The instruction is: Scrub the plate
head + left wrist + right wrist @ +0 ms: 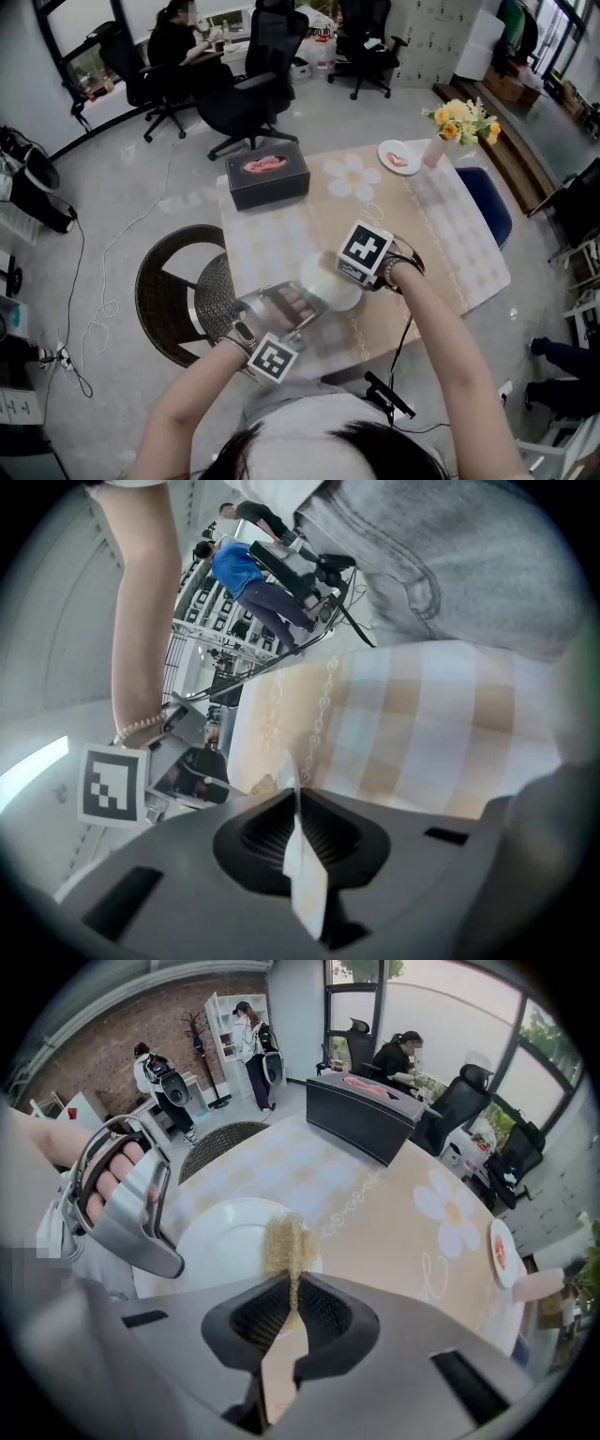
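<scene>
Contact between scrub pad and plate is what the coming stroke is turning on. We are gripping a tan scrub pad point(286, 1241) in the right hand-held gripper point(292, 1302), jaws closed on its near end, so that it is sticking straight out ahead of them. The white plate point(220, 1241) is lying directly below and ahead of that pad, on the near part of the table point(441, 234). The pad's free end is hanging over the plate's right half, and we are not able to tell whether it is actually touching. The plate is round, so it is offering no long axis, and we judge a stroke could be running any way across it. We are clamping the left hand-held gripper point(300, 832) shut on a thin white edge, which we are reading as the plate's near-left rim, steadying it. Both are at the plate, the right one over its face. We are finding no brand or readable writing: only the black-and-white square markers point(364, 251) on the cubes, and a black box point(267, 175) bearing a pink shape.
</scene>
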Tool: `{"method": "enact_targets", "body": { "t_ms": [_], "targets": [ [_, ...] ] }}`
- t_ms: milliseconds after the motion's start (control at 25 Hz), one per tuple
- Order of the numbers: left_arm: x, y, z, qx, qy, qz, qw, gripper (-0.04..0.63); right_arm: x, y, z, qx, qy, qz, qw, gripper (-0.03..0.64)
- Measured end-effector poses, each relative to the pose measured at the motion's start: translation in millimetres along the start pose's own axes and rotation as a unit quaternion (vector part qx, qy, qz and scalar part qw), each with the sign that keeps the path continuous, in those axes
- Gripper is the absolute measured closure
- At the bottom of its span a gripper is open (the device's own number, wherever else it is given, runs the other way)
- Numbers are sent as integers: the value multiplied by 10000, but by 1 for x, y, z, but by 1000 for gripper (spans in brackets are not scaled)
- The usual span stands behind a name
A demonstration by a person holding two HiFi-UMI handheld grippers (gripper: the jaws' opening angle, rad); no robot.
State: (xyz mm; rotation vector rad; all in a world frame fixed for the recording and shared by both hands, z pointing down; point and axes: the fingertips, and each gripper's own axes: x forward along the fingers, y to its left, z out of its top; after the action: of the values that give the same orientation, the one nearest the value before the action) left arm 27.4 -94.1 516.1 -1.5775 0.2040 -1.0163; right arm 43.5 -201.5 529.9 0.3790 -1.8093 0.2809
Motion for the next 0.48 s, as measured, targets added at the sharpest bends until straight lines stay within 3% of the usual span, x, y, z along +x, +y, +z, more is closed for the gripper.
{"method": "enact_targets", "body": {
  "t_ms": [160,480],
  "targets": [
    [-2,0,1,-31,-10,-10,10000,576,4,-11,-3,59,52,-180,9998,586],
    [0,-5,-3,-51,16,-60,10000,575,14,-25,-3,478,-176,-111,9986,586]
  ]
}}
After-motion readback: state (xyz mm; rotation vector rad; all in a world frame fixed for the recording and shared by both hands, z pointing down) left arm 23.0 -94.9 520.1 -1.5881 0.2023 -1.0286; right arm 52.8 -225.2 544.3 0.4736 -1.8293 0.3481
